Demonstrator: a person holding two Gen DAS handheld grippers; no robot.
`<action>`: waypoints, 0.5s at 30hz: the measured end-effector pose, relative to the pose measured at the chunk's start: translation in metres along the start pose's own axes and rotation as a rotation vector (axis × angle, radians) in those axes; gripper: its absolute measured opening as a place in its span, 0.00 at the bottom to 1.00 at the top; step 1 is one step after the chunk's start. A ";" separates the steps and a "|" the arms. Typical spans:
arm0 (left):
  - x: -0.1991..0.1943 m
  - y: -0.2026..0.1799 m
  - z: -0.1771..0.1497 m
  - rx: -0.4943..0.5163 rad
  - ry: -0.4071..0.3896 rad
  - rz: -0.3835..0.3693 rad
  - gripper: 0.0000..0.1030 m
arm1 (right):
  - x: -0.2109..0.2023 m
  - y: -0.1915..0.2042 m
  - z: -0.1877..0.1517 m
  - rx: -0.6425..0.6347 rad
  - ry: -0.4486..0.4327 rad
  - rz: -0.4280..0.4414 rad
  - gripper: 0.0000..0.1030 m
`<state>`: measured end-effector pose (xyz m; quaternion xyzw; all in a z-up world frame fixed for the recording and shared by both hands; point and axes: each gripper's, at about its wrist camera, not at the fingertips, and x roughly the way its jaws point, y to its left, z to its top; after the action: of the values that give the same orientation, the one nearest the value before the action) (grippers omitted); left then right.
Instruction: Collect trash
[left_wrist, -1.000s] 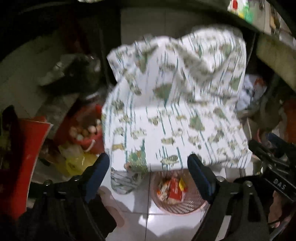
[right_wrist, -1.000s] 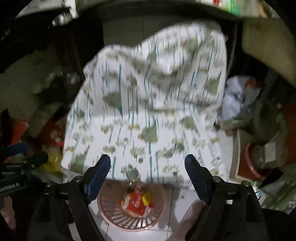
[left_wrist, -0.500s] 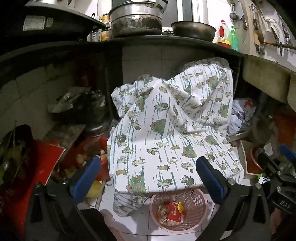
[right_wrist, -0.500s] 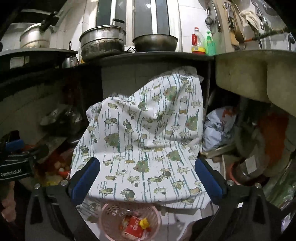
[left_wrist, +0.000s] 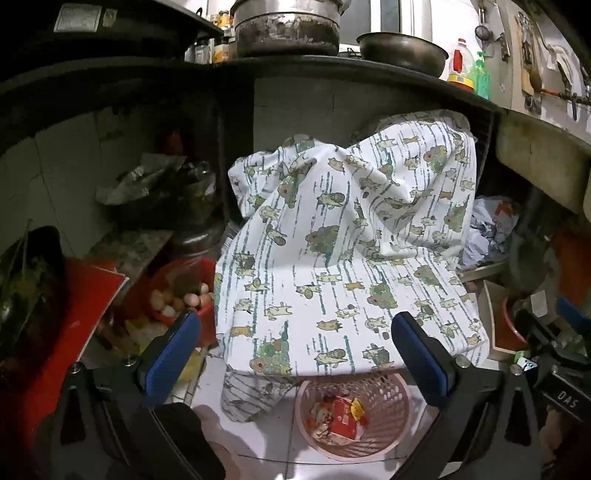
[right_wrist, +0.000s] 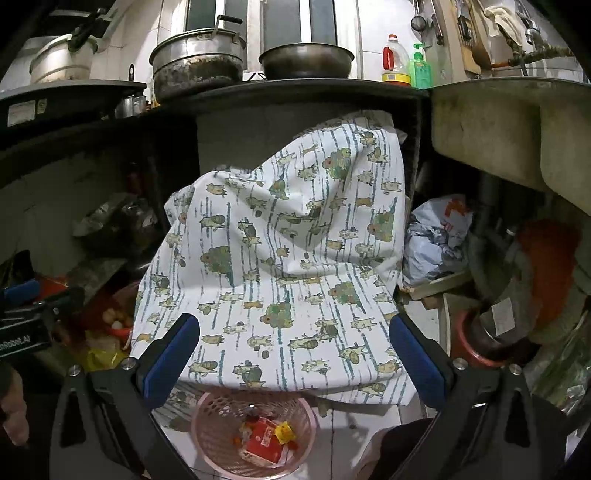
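Both claws, left claw (left_wrist: 295, 350) and right claw (right_wrist: 293, 349), have just been spreading wide with nothing between them, over the pink trash basket (right_wrist: 218, 435) half under that printed cloth (right_wrist: 280, 258).

This is a cramped, well-used home kitchen. The landmark is the dark worktop (right_wrist: 295, 92) that runs across the top of both views. On it stand a large blackened metal pot (right_wrist: 199, 70) and, to its right, a wide metal bowl (right_wrist: 306, 61), then a red-capped bottle (right_wrist: 396, 61) and a green pump bottle (right_wrist: 419, 68). Right of the worktop sits a stained stone sink (right_wrist: 517, 125), with utensils (right_wrist: 424, 18) hanging on the tiled wall above. Below the worktop, a printed cloth (right_wrist: 288, 266) drapes over something bulky, beside a red tub of eggs (left_wrist: 177, 299), and a pink mesh basket (right_wrist: 221, 417) holding wrappers stands on the white tiled floor (left_wrist: 280, 432).
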<state>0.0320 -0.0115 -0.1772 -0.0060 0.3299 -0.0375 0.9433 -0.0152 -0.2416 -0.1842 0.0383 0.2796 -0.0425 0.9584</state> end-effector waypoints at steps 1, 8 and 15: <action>0.001 0.000 0.000 0.001 0.001 0.002 0.99 | 0.001 -0.001 0.000 0.001 0.004 0.002 1.00; 0.000 0.002 0.001 -0.001 -0.011 0.010 0.99 | 0.001 -0.002 -0.001 0.004 0.006 -0.008 1.00; -0.004 0.005 0.004 -0.007 -0.039 0.018 0.99 | 0.001 -0.004 -0.002 0.005 0.004 -0.009 1.00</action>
<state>0.0322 -0.0059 -0.1717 -0.0069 0.3114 -0.0280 0.9498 -0.0156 -0.2455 -0.1867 0.0397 0.2817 -0.0473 0.9575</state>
